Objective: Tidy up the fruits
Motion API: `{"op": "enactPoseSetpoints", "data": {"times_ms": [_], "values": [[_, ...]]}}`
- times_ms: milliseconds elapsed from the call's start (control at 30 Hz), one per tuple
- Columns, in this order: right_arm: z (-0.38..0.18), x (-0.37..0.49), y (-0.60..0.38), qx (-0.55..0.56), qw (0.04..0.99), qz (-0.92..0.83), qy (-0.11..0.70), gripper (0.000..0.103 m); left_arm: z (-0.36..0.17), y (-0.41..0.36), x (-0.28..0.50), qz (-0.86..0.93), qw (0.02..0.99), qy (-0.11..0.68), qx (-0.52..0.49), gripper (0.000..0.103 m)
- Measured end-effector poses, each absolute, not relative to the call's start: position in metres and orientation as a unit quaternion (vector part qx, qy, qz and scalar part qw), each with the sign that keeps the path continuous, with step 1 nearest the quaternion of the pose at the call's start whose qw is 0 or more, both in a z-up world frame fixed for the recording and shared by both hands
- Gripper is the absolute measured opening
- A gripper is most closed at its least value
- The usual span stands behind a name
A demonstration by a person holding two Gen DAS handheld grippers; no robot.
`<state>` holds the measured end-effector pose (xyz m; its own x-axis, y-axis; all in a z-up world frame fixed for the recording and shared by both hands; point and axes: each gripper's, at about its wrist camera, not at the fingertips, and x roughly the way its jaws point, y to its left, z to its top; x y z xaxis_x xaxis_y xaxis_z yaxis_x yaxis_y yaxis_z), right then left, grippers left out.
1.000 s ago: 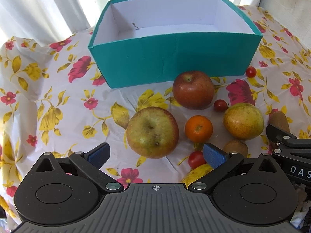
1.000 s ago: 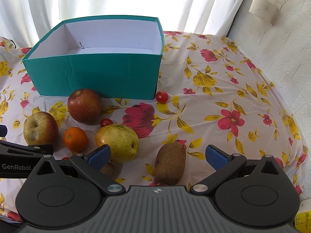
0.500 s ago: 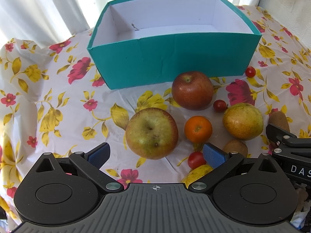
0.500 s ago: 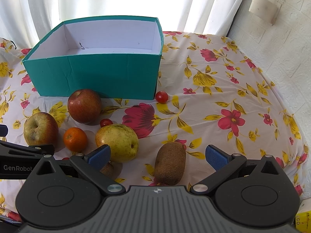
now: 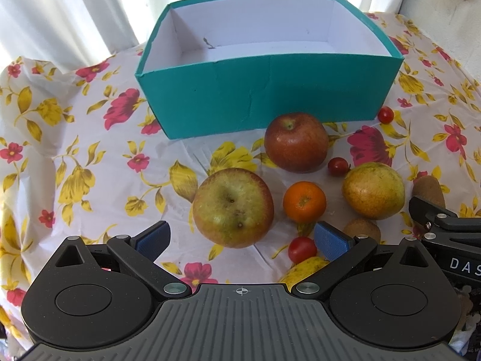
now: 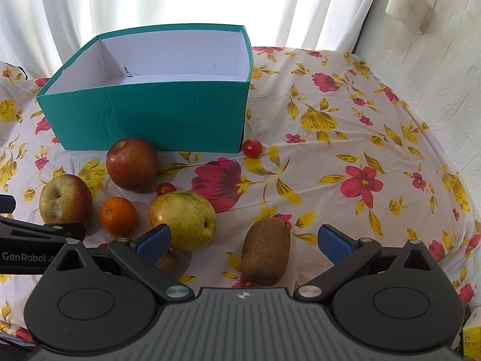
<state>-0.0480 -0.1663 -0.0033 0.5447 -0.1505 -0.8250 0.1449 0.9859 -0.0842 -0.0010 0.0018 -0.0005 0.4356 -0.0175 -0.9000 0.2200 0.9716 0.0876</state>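
Two apples (image 5: 233, 206) (image 5: 296, 142), one orange (image 5: 304, 201), one pear (image 5: 373, 190), three tomatoes (image 5: 385, 114) (image 5: 338, 166) (image 5: 302, 249), perhaps two kiwis (image 6: 266, 255) (image 6: 166, 260), one box (image 5: 267, 102)

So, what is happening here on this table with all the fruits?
A person holds two grippers over a flowered tablecloth, and both are open and empty. The left gripper faces the greenish apple; the right gripper faces the large kiwi. The teal box shows no fruit inside. The red apple, orange, pear and cherry tomatoes lie on the cloth in front of it.
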Motion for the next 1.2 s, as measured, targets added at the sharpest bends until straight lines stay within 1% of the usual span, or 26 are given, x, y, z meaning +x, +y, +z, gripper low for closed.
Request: {"op": "enactPoseSetpoints", "data": {"times_ms": [467, 733, 800, 900, 1067, 1200], "values": [[-0.002, -0.049, -0.169, 0.007, 0.883, -0.079, 0.463, 0.103, 0.0, 0.0, -0.005, -0.081, 0.846, 0.516, 0.102, 0.103], [0.008, -0.061, -0.169, 0.024, 0.908, -0.034, 0.417, 0.103, 0.012, 0.024, -0.032, -0.127, 0.892, 0.43, 0.06, 0.103], [0.008, -0.066, -0.172, 0.032, 0.912, -0.024, 0.407, 0.103, 0.014, 0.029, -0.042, -0.144, 0.895, 0.418, 0.052, 0.103], [0.008, -0.073, -0.176, 0.037, 0.92, -0.013, 0.391, 0.103, 0.012, 0.029, -0.049, -0.164, 0.882, 0.438, 0.058, 0.103], [0.01, -0.086, -0.186, 0.054, 0.941, -0.003, 0.335, 0.103, -0.002, 0.023, -0.058, -0.185, 0.862, 0.465, 0.076, 0.103], [0.005, -0.093, -0.191, 0.049, 0.946, 0.014, 0.319, 0.103, -0.011, 0.022, -0.061, -0.198, 0.854, 0.476, 0.068, 0.102]]}}
